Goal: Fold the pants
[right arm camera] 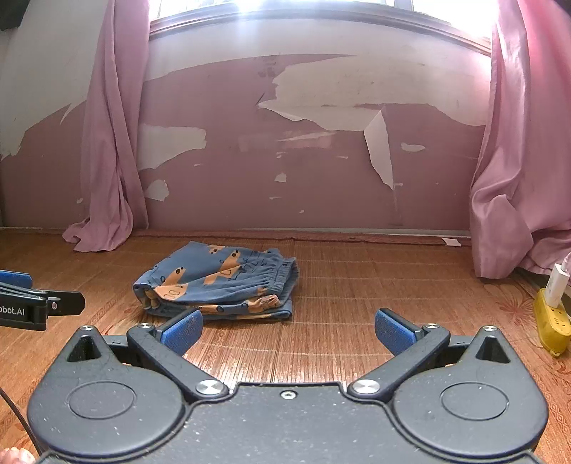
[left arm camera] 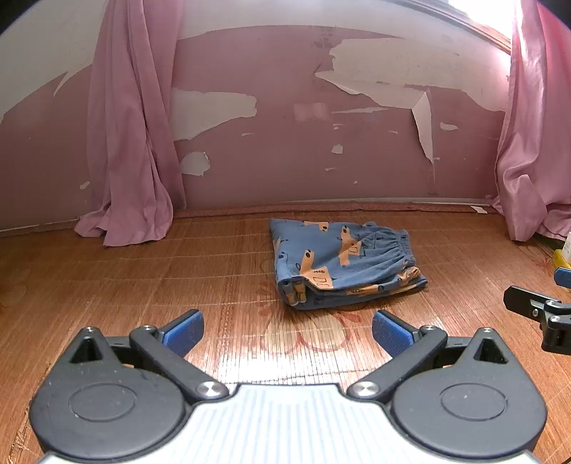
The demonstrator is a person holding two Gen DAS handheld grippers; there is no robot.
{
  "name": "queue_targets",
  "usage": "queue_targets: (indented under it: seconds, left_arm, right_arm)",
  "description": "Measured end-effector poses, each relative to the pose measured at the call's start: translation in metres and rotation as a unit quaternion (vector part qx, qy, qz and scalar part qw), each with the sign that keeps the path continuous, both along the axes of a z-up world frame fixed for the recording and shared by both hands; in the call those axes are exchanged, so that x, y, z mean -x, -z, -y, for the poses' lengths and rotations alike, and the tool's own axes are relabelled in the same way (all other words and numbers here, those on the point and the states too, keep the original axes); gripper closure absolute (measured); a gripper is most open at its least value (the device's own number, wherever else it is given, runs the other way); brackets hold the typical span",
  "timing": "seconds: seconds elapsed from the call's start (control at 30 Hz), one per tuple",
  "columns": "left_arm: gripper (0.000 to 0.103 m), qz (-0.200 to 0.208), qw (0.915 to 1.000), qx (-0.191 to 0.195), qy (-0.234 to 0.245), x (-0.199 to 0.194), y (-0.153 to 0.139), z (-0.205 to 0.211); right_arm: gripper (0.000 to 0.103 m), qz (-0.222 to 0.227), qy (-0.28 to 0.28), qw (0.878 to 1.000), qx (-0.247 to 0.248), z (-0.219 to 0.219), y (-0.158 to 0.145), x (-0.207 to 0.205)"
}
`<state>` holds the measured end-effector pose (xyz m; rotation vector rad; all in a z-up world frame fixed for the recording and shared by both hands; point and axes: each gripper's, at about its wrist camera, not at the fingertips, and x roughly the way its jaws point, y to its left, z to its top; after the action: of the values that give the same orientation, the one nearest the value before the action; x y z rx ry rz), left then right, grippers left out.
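Printed blue pants (left arm camera: 342, 264) lie folded on the bamboo mat (left arm camera: 142, 285); your left gripper (left arm camera: 287, 332) and right gripper (right arm camera: 288, 330) gape empty, clear of them, fold apparently done.

Daylight pours in from the window (right arm camera: 271, 7) at the top, blown out to pure white in both views. It throws a bright glare patch on the bamboo mat (left arm camera: 271, 360) in the left wrist view. Both pictures are sharp, though the fisheye bends the wall (right arm camera: 321, 178) and darkens the corners.
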<state>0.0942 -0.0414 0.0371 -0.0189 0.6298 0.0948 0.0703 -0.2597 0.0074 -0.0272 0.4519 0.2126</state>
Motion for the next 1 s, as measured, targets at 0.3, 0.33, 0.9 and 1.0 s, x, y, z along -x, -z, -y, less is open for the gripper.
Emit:
queue_targets:
  seconds: [0.3,0.33,0.9,1.0]
  left_arm:
    - [0.0,-0.004,1.0,0.002,0.003,0.0009,0.0006,0.0007]
    - [0.0,-0.003,1.0,0.003,0.003,0.0014,-0.0003,0.0006]
    - [0.0,0.003,0.9998,-0.011,0.015,0.0062,-0.0058,0.0064]
    - [0.0,0.002,0.9998,-0.011,0.014,0.0061,-0.0054,0.006]
  right_arm:
    - [0.001,-0.001,-0.002,1.0,0.002,-0.0007,0.0002,-0.0005]
    - [0.001,-0.002,-0.002,1.0,0.002,-0.0008,0.0001,-0.0007]
    - [0.001,-0.002,-0.009,1.0,0.006,-0.0011,0.0017,-0.0002]
    - [0.001,-0.002,-0.009,1.0,0.007,-0.0013,0.0014,-0.0002]
